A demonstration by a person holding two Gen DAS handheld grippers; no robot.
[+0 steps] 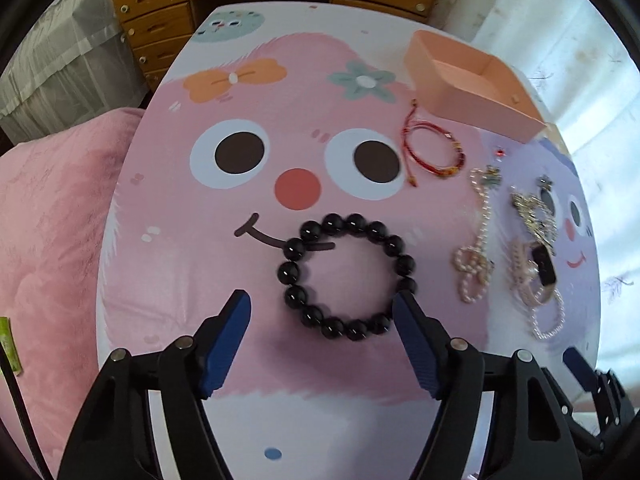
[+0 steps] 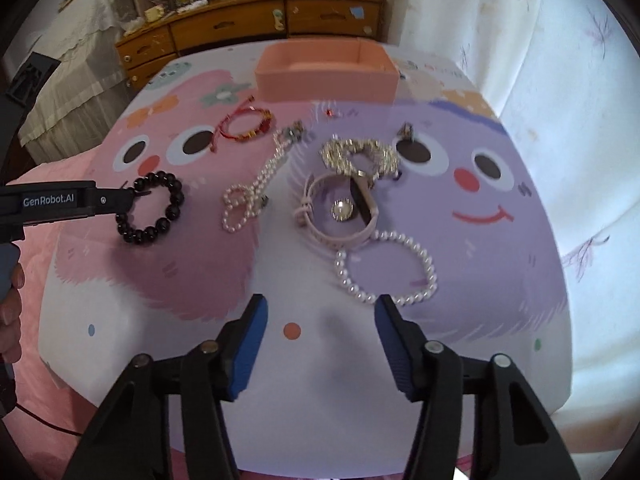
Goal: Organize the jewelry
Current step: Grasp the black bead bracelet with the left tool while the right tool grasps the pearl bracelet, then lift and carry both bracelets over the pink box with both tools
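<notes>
One left claw (image 2: 129,196) hiding black bracelet (image 2: 154,208) beads

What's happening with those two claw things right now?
Left gripper open, poised over black bead bracelet. Right gripper open, empty, near pearl bracelet. Pink box empty. Nothing blocking.

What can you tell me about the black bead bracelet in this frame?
The black bead bracelet is a closed ring of large, glossy, round black beads, seemingly strung on a hidden cord. It lies flat on the pink cartoon face of the table cover, over the printed smile. The open left gripper sits at it, fingers flanking its near side; the right view suggests contact, but I cannot confirm it.
</notes>
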